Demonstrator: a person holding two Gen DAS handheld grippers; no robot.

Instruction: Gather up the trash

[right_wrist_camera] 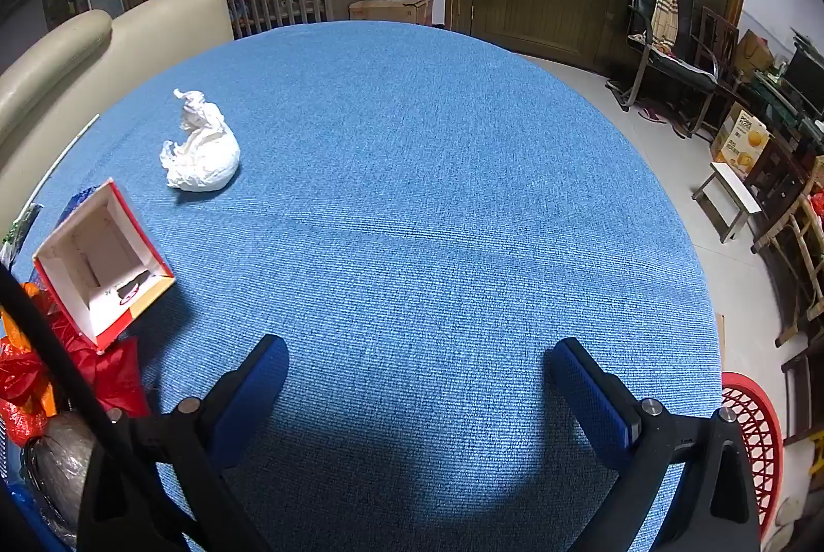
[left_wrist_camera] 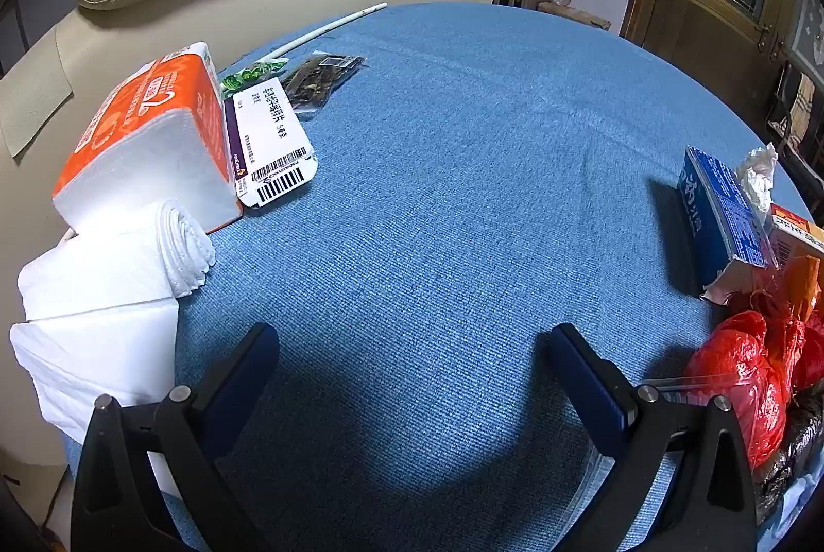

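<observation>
- Table (right_wrist_camera: 438, 171), one, round, under a blue woven cloth; we found all the trash lying toward its edges, the middle bare.
- Tissue pack (left_wrist_camera: 144, 140), one, orange wrapper, at the left edge in the left view; bulky but light, we judged, and probably no trash.
- Paper towel roll (left_wrist_camera: 113, 263), one, partly unrolled, touching the tissue pack; soft, likely to trail if lifted by the loose sheet.
- Red plastic bags (left_wrist_camera: 747, 387), a bunch we could not count, at the table's near edge between the two views; thin, slippery, best pinched at a gathered fold.
- Cartons, four counted: a blue box (left_wrist_camera: 721, 212) standing, a red-and-white open box (right_wrist_camera: 103, 263) on its side, an orange one (left_wrist_camera: 798, 243) half hidden, a flattened white carton (left_wrist_camera: 273, 140). Light, stiff, crushable; we would grip across a wall or an edge.
- Crumpled tissue (right_wrist_camera: 203, 150), one, alone on the cloth; very light and soft, taken anywhere on the wad.
- Small wrappers, two: a dark one (left_wrist_camera: 322, 78) and a green one (left_wrist_camera: 252, 73); flat, hard to get under.
- Left gripper (left_wrist_camera: 412, 366) and right gripper (right_wrist_camera: 417, 372), two, both spread wide over bare cloth, pinching nothing.
</observation>
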